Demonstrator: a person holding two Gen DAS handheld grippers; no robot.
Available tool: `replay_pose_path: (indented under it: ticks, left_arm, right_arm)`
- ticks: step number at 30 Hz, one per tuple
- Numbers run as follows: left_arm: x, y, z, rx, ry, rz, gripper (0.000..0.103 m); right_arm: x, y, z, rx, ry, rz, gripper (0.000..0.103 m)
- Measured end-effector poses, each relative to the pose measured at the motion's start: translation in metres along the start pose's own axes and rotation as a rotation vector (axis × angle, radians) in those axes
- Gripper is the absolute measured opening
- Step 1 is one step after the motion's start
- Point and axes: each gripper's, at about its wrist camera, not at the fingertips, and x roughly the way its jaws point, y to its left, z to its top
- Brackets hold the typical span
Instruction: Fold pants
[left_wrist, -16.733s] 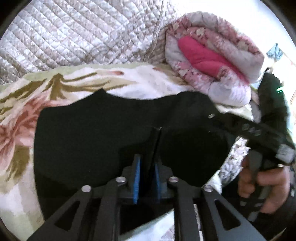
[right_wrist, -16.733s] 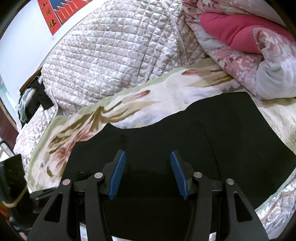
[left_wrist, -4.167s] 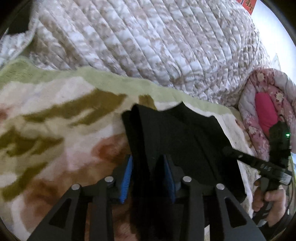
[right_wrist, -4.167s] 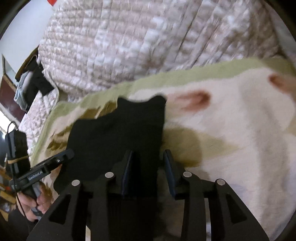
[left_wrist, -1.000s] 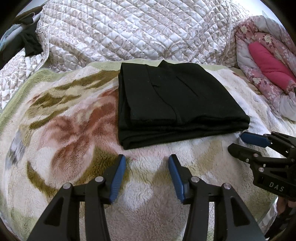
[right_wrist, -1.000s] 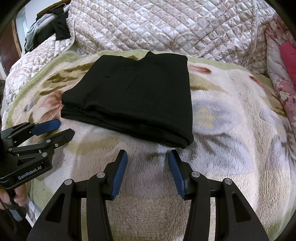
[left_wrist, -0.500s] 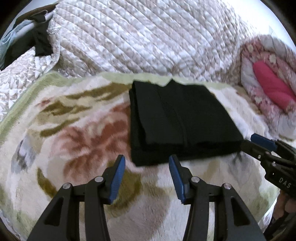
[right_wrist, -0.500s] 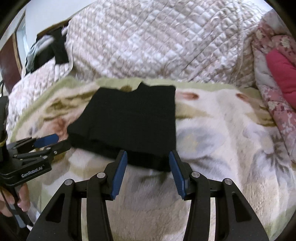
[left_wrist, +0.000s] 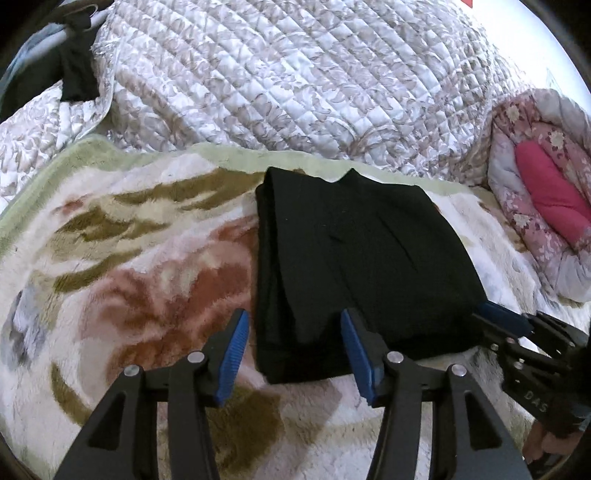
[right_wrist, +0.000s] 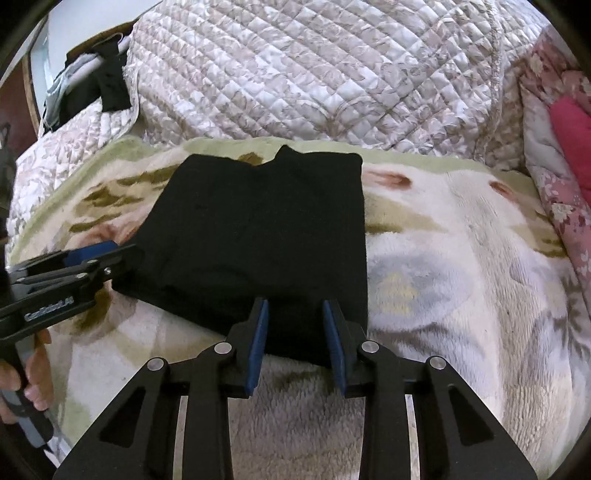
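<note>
A: From the left wrist view, where do the pants lie?

B: Folded into a thick black rectangle on the fleecy floral blanket of the bed, in front of the quilted cover. The left claw straddles the bundle's near left corner. Its jaws have just been opening and stand released: the left pad is off the cloth, over the blanket; the right pad is over the top of the bundle, not pressing that I can see.

A: And the other tool there?

B: The right claw comes in from the right edge, its blue tip at the bundle's near right corner.

A: Now the right wrist view.

B: The pants run away from the camera toward the quilt. The right claw is at the near edge, close to the right corner. Its jaws have just been closing, with that near edge of cloth between the pads. Whether they already pinch it I cannot tell; a clear gap still shows.

A: And the left claw?

B: At the bundle's left near corner, held by a hand.

A: So what does the next move turn on?

B: I'd judge that the near edge lies crosswise before both claws, one at each corner, neither nearer, so any further fold would go away from the person.
</note>
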Motion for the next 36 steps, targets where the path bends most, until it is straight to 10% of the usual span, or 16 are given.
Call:
replay_pose_path:
  ticks: [20, 36]
  left_arm:
    - [-0.013, -0.021, -0.033, 0.072, 0.090, 0.037, 0.055]
    - [-0.007, -0.025, -0.035, 0.100, 0.111, 0.053, 0.060]
  right_arm:
    - [-0.008, 0.000, -0.022, 0.013, 0.106, 0.006, 0.031]
    - [0.000, 0.007, -0.025, -0.027, 0.122, 0.016, 0.053]
